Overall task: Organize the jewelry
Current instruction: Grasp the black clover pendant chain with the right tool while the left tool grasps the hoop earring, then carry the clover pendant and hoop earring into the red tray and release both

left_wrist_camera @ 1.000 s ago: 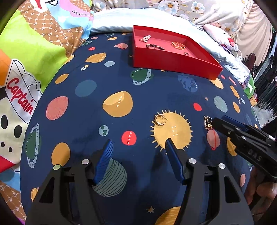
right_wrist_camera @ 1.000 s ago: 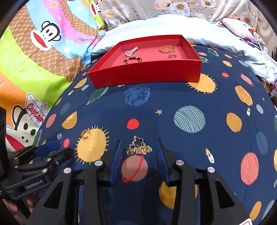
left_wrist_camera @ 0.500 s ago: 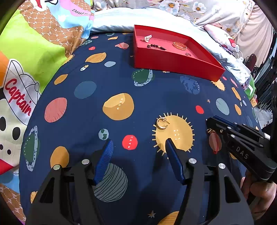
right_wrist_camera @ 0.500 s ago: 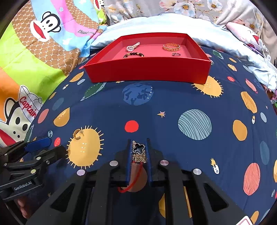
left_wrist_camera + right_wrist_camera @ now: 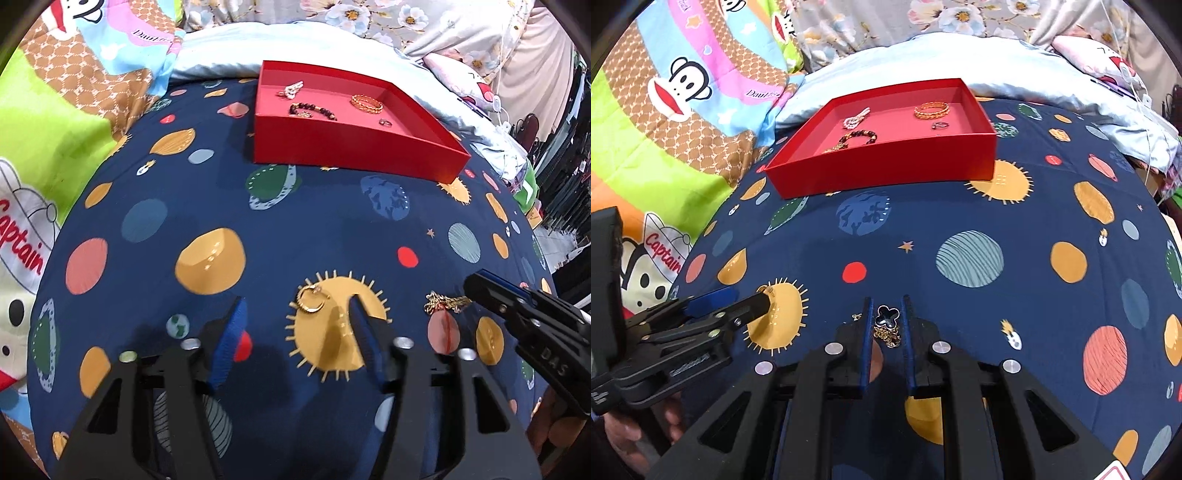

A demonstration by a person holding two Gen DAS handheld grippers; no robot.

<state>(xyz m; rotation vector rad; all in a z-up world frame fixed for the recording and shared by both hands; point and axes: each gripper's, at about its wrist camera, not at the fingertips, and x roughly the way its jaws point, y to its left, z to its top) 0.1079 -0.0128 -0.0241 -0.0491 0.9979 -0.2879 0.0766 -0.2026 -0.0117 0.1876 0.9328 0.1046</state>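
A red tray lies at the far side of the navy planet-print bedspread and holds a beaded bracelet, a gold bracelet, a small ring and a pearl piece. My right gripper is shut on a gold chain with a black clover charm, whose chain hangs out just above the cloth. My left gripper is open around a gold hoop earring lying on a yellow sun print; the earring also shows in the right wrist view.
Cartoon-monkey pillows lie to the left and a light blue blanket behind the tray. Floral fabric and clutter fill the far right edge.
My right gripper closed on the clover chain and lifted it slightly. My left gripper moved forward so the hoop earring now sits between its open fingers.
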